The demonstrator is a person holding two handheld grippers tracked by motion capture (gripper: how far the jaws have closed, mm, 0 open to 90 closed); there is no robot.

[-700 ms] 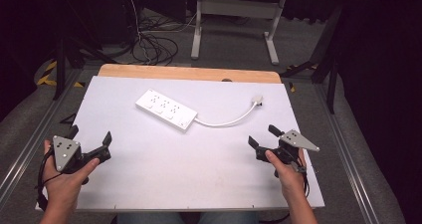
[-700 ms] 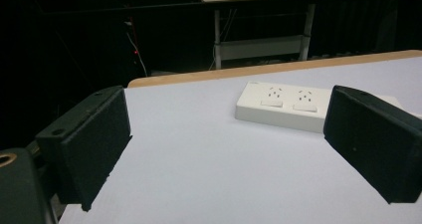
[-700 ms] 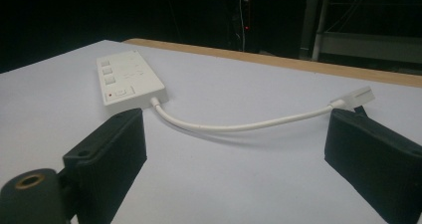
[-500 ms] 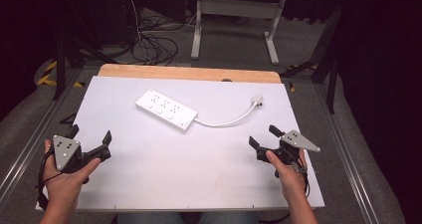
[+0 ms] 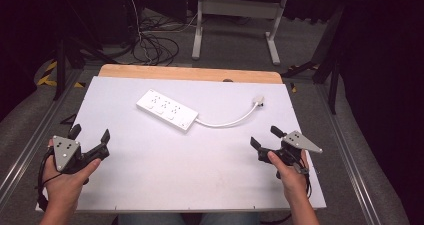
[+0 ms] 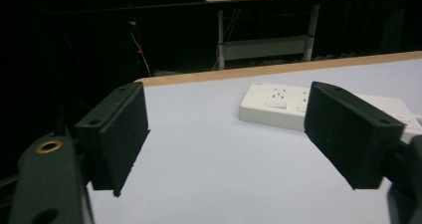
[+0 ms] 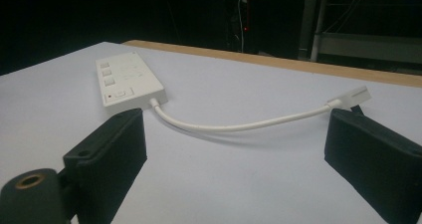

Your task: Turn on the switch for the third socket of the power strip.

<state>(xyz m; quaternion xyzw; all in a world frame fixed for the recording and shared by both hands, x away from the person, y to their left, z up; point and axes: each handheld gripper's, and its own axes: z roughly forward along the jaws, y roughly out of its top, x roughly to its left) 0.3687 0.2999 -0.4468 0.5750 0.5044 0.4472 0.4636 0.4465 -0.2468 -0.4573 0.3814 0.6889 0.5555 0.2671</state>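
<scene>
While the white plastic power strip [image 5: 166,108] with its short white cord [image 5: 227,122] lies untouched mid-desk, the left tool [image 5: 89,141] and right tool [image 5: 266,137] rest spread and empty near the white desk [image 5: 200,175] corners, so nothing appears begun.

Grey carpet floor [image 5: 240,50], metal desk frame [image 5: 235,15], tangled cables [image 5: 155,47], dark surroundings.
</scene>
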